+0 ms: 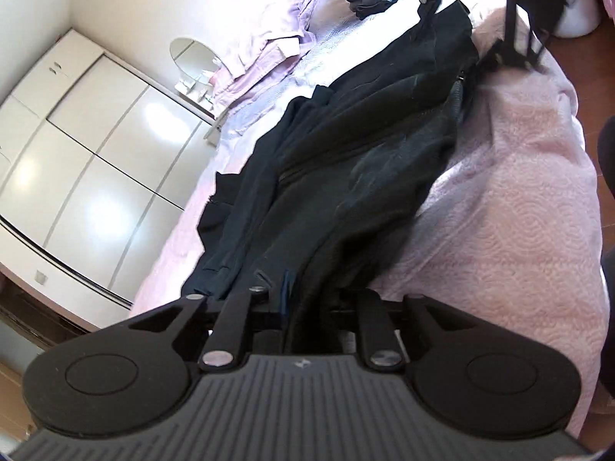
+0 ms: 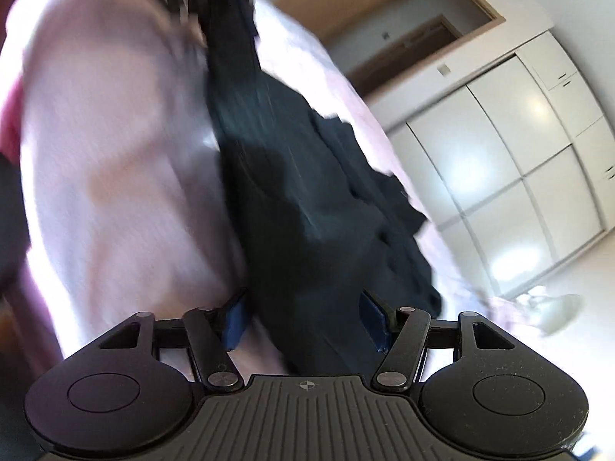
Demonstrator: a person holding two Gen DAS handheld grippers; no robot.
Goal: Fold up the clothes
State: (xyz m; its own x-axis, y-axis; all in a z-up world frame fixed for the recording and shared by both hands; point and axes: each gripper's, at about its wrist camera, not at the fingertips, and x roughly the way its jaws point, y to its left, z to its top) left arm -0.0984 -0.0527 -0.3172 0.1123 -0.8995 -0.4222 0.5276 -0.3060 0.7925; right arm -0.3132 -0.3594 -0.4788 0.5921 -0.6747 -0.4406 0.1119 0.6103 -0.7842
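Two tools | dark garment (image 1: 346,161) runs lower centre to upper right on bed (image 1: 519,199) | left tool (image 1: 303,299) pinches near end | right tool (image 2: 303,319) wide, cloth between.

No words, brand names or numbers can be read anywhere here. The only sign is a small round crosshair mark (image 2: 306,385) printed on the ribbed grey gripper body (image 2: 307,418), centred just behind the jaws; its counterpart on the other gripper is too blurred to make out.
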